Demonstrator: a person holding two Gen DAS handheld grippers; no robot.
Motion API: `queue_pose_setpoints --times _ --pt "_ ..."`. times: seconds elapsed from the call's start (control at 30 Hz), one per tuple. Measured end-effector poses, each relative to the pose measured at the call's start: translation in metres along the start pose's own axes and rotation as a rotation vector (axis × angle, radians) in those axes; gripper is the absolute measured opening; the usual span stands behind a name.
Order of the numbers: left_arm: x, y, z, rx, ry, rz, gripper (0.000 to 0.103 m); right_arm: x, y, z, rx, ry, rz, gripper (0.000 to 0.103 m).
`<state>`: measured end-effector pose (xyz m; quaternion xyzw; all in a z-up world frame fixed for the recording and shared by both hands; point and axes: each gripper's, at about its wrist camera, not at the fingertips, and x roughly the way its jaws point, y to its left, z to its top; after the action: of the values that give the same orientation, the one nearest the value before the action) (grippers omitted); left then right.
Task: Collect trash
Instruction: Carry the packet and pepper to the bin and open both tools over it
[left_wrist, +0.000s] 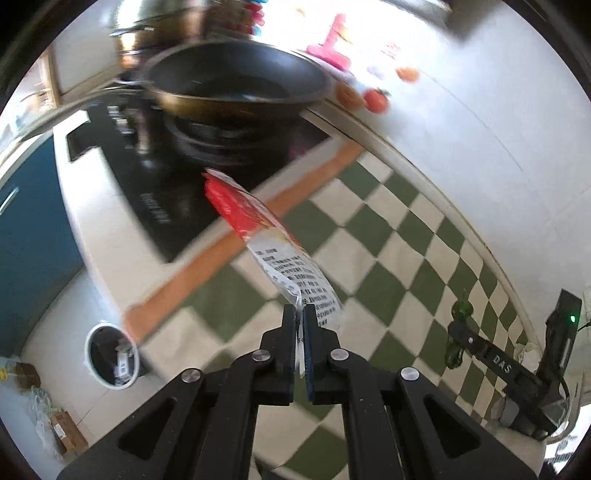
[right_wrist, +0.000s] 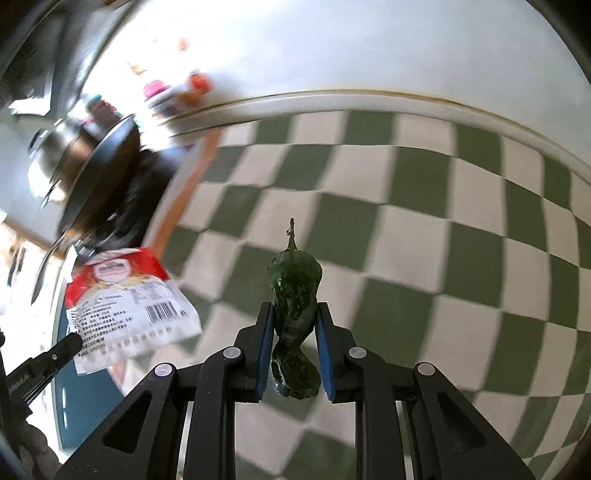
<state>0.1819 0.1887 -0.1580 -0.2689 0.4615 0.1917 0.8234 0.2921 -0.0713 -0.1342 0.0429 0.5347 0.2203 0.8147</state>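
My left gripper (left_wrist: 300, 314) is clamped on the bottom edge of a red-and-white food wrapper (left_wrist: 273, 243), held in the air above the green-and-white checked cloth (left_wrist: 388, 258) on the table. Its white back carries a barcode (right_wrist: 162, 312) and small printed text, too blurred to read. My right gripper (right_wrist: 293, 317) is closed around a wilted green pepper (right_wrist: 295, 291), stem pointing away. The other tool's arm reads "DAS" (left_wrist: 501, 362). A white-rimmed bin (left_wrist: 112, 356) stands on the floor.

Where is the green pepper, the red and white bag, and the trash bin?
Green pepper (right_wrist: 294, 295), right wrist view, its wrinkled middle.
Red and white bag (left_wrist: 236, 210), left wrist view, red part.
Trash bin (left_wrist: 89, 345), left wrist view, white rim.
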Motion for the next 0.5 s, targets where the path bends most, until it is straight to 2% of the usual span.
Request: queue_pose_setpoints --times 0.2,0.3,0.5 --pt "-0.065 0.085 -0.015 -0.066 -0.074 0.017 0.001 0.001 0.100 -0.037 -0.104 0.009 0.074 0.023" --pt "-0.096 0.141 -0.026 -0.115 -0.099 0.036 0.001 0.002 0.156 -0.066 -0.160 0.024 0.116 0.023" --pt "-0.123 0.255 -0.057 -0.198 -0.094 0.105 0.001 0.030 0.264 -0.136 -0.270 0.094 0.187 0.023"
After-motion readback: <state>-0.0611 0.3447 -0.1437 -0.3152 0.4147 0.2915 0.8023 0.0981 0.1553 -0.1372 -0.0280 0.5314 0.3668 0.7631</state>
